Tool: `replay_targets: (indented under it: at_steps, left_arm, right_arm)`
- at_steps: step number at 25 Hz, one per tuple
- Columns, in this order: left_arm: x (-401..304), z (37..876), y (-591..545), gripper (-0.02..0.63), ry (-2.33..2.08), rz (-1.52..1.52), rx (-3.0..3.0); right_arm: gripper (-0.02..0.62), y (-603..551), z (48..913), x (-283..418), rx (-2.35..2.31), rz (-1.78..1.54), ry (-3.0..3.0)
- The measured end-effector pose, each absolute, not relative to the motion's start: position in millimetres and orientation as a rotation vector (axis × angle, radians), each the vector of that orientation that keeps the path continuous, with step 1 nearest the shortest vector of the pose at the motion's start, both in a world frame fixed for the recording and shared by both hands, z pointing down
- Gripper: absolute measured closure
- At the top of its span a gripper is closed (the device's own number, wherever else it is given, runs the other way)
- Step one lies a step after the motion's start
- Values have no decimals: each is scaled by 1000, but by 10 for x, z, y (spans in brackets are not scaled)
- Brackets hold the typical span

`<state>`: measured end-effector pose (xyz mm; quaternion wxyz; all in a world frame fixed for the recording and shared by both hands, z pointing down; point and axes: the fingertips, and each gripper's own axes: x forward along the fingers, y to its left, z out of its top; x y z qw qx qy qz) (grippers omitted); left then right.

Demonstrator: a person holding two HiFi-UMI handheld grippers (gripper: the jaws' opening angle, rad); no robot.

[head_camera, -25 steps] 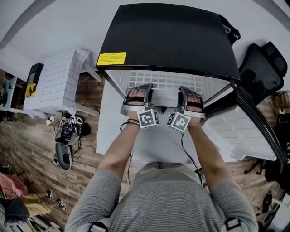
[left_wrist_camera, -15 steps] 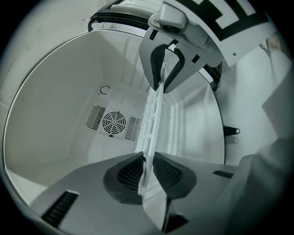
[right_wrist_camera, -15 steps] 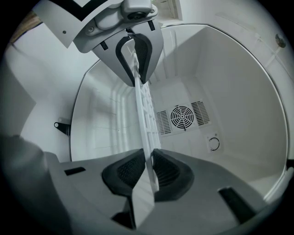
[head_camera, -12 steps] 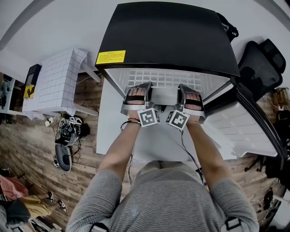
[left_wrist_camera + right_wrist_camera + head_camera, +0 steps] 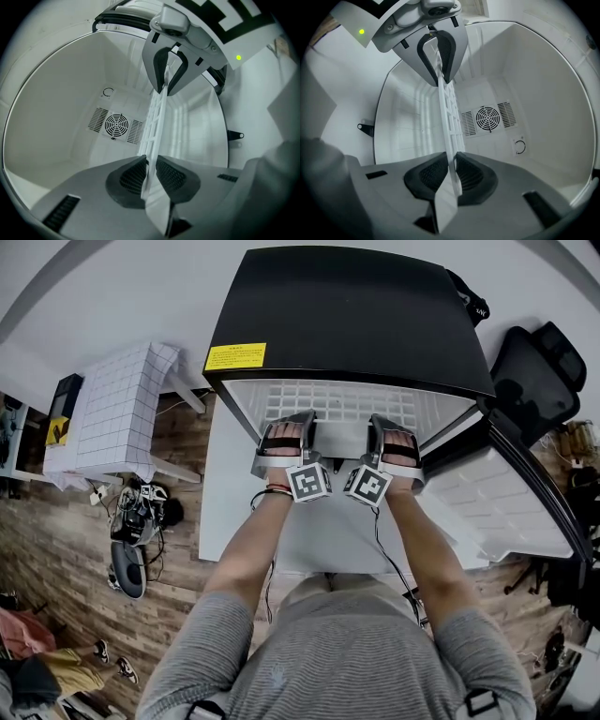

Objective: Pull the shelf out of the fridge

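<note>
two claws clamped on the fridge shelf

both claws are on the same thing here. the left claw (image 5: 151,171) has its dark ribbed pads squeezed onto the front edge of the white shelf (image 5: 157,117), and the right claw (image 5: 452,173) does the same a little further along that edge. no gap shows between pads and plastic in either gripper view, so each one is grasping the shelf, not just sitting around it.

from the head view the two claws sit side by side, near each other but not touching, each with its marker cube (image 5: 307,482) facing up toward the camera. they're level with each other at the mouth of the fridge (image 5: 347,315), which has a black top with a yellow label (image 5: 234,357) on its front left corner. the door (image 5: 506,512) hangs open off to the right.

the shelf is in the fridge cavity. its gridded part shows just below the front edge of the black top, and in the gripper views it runs back toward the rear wall, where there's a round fan grille (image 5: 116,125).

other stuff around: a small white desk (image 5: 117,409) with a grid pattern on the left, a black office chair (image 5: 539,381) on the right, and a wood floor (image 5: 56,521) with some clutter.
</note>
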<state>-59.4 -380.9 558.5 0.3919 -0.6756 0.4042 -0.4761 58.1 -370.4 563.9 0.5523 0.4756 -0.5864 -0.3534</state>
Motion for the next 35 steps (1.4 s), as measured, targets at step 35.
replay_targets:
  at_steps: [35]
  left_arm:
    - [-611,5574,-3593,535,1002,-1234,-1713]
  right_arm:
    - [534,-3489,5662,576,1103,-828,-1352]
